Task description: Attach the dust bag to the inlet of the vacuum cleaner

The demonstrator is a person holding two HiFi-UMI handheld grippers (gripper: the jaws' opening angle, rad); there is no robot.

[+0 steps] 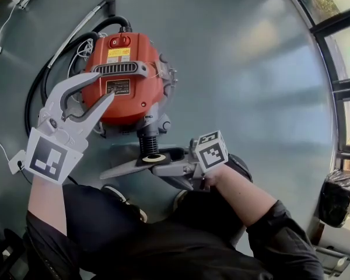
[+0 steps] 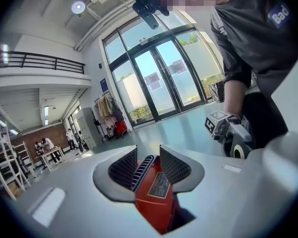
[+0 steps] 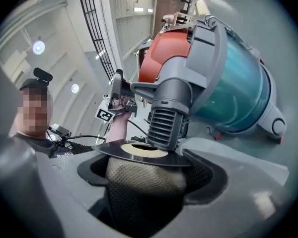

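Now, right gripper (image 1: 141, 167) jaws clamped on dust bag (image 3: 139, 202) below inlet (image 3: 164, 120), left gripper (image 1: 102, 89) jaws apart.

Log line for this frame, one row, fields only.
phase: aligning bag | left gripper: open over vacuum cleaner | right gripper: shut on dust bag | collar: at inlet tip

The left claw (image 1: 104, 86) was held out on a bare left forearm (image 1: 46, 206) and tipped slightly downward, its jaws set apart and free of any grip. The right claw (image 1: 128, 169) was carried level on a right forearm (image 1: 245, 194) bent across the body. Its jaws were closed wide on the dust bag (image 3: 139, 192).
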